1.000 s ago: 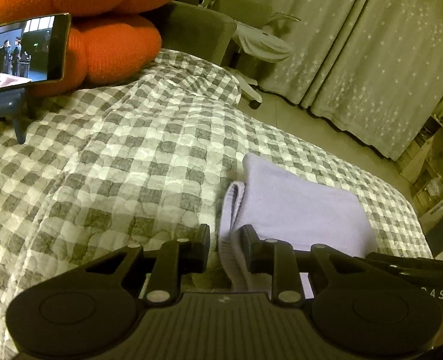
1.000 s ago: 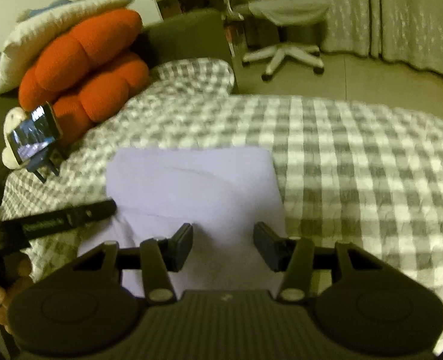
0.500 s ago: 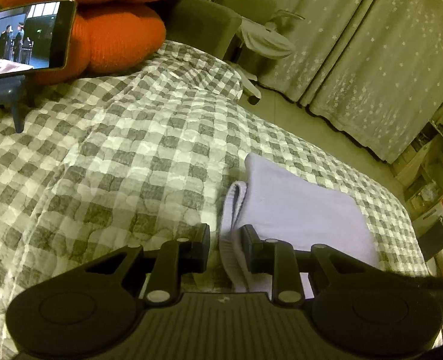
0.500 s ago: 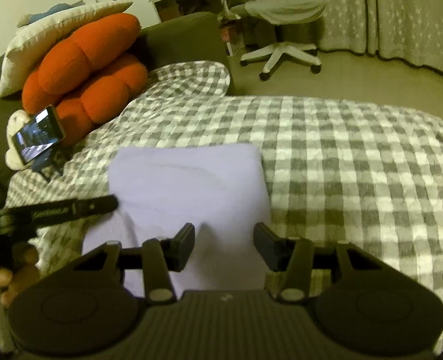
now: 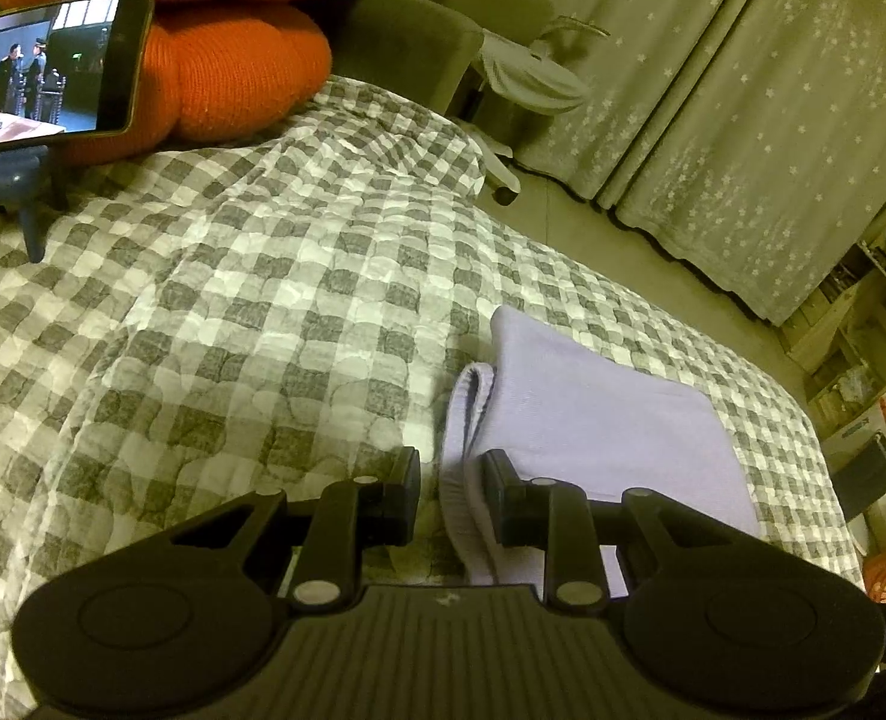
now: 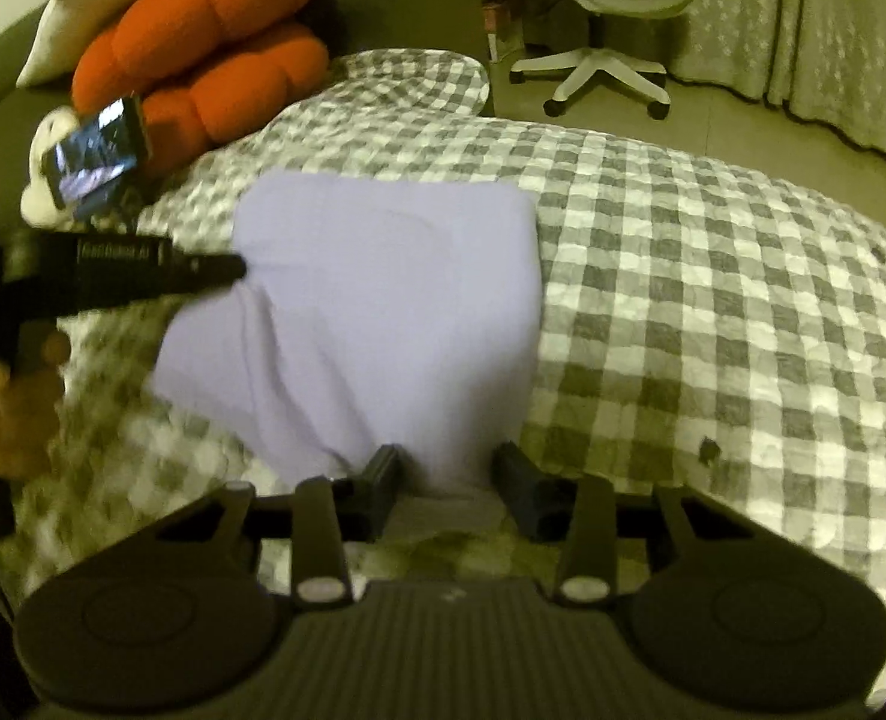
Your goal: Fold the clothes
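Folded lavender knit garment [image 6: 383, 300] on grey-checked quilted bed [image 5: 233, 300]. Left tool [image 5: 450, 480] grasps its ribbed edge; right tool [image 6: 445, 480] closing around its near hem.

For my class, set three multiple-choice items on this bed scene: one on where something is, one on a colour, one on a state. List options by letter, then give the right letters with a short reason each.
1. Where does the folded garment lie?
A. on the checked bedspread
B. on the swivel chair
C. on the floor

2. What colour is the knitted cushion behind the phone?
A. blue
B. orange
C. green

3. What state is the phone's screen in?
A. dark
B. cracked
C. lit, showing a video

Answers:
1 A, the lilac garment rests flat on the grey-and-white checks.
2 B, its puffy lobes are bright orange in both views.
3 C, the left wrist view shows figures in a scene on the glowing screen.
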`<state>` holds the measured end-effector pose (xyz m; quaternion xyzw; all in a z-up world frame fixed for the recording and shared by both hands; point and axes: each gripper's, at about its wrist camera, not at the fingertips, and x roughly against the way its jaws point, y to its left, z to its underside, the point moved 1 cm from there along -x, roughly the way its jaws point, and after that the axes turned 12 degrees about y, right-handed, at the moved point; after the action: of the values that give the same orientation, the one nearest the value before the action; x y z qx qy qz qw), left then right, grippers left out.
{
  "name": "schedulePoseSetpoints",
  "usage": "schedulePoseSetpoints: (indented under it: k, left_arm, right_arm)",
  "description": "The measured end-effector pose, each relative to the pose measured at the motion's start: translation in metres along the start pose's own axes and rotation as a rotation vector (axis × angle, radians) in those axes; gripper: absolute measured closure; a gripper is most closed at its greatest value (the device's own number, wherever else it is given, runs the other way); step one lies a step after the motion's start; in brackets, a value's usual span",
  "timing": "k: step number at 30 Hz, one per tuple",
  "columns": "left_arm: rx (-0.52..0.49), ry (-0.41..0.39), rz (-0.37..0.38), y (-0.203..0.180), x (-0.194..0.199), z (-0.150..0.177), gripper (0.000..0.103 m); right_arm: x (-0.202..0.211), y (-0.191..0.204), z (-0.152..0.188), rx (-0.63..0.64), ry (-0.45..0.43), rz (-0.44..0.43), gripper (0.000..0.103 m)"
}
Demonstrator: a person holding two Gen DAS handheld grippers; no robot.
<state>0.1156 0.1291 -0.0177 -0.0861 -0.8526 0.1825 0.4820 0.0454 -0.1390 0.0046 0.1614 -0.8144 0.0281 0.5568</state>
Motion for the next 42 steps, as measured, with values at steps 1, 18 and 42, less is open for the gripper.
schedulePoseSetpoints:
  k: [1,18,42]
  left_arm:
    - [-0.001,0.000,-0.001,0.000,0.000,0.000,0.077]
    - [0.008,0.022,0.027,0.005,0.003,-0.003,0.077]
    - [-0.026,-0.008,0.055,0.002,0.002,-0.004,0.082]
  right_arm:
    - [0.001,0.001,0.001,0.011,0.001,0.008,0.064]
    - [0.011,0.049,0.006,0.286,-0.080,-0.075,0.076]
    - [-0.036,0.132,-0.016,0.434,-0.188,-0.040,0.095]
